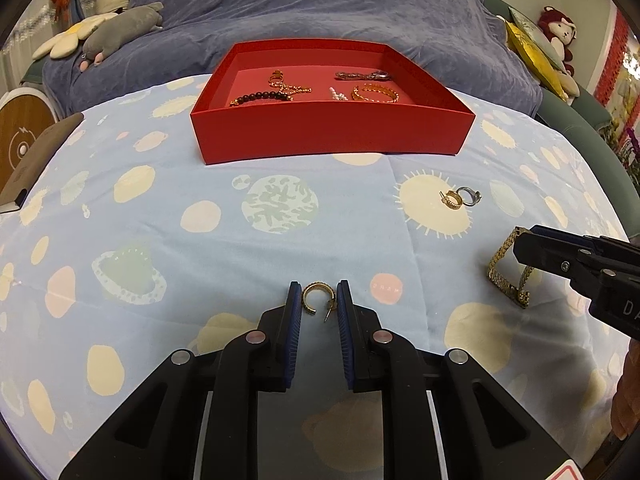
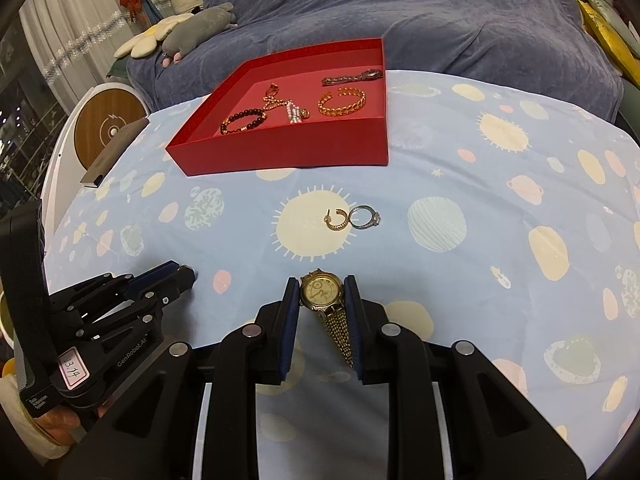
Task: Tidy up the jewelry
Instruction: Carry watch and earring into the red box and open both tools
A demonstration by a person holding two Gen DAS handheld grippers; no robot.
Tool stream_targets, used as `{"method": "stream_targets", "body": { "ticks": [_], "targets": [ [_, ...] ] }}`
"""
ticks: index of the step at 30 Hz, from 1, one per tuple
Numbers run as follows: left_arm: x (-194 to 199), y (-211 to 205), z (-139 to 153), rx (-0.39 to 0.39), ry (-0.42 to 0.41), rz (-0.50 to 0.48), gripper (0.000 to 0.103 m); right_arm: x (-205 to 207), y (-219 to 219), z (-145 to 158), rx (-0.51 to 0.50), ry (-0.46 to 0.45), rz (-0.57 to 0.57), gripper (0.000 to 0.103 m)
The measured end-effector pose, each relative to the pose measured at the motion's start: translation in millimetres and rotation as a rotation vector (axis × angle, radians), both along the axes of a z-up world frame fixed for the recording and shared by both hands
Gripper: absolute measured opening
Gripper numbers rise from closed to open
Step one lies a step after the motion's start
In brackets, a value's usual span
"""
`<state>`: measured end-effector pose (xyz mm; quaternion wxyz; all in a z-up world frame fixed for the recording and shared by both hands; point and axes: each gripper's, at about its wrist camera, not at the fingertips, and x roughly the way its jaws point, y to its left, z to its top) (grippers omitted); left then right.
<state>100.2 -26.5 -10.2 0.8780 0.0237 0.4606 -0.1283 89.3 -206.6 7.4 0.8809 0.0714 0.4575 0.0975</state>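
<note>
The left gripper (image 1: 318, 300) brackets a gold hoop earring (image 1: 313, 298), jaws apart. The right gripper (image 2: 322, 294) clamps a gold watch (image 2: 322, 290), its band partly hidden. Farther along the worktop (image 2: 460, 168), another earring (image 2: 338, 219) touches a ring (image 2: 364, 217); beyond, the red tray (image 2: 288, 150) holds bracelets.

Premises: a domestic living room or bedroom. A sofa or bed, not clearly distinguishable, under a blue-grey throw (image 1: 320, 12) carries plush toys (image 1: 120, 32); a planet-print cloth (image 1: 200, 240) covers the table, with curtains (image 2: 60, 52) behind
</note>
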Motion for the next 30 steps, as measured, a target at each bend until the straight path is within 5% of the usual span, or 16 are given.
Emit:
{"method": "stream_targets", "body": {
  "ticks": [16, 24, 30],
  "targets": [
    [36, -11, 72, -0.067, -0.125, 0.01, 0.015, 23, 1, 66, 0.056, -0.155, -0.047, 0.022],
    [114, -2, 116, -0.067, -0.189, 0.023, 0.015, 100, 4, 102, 0.054, -0.241, -0.061, 0.022],
    [188, -3, 103, -0.034, -0.186, 0.053, 0.015, 183, 15, 79, 0.081, -0.194, -0.083, 0.022]
  ]
}}
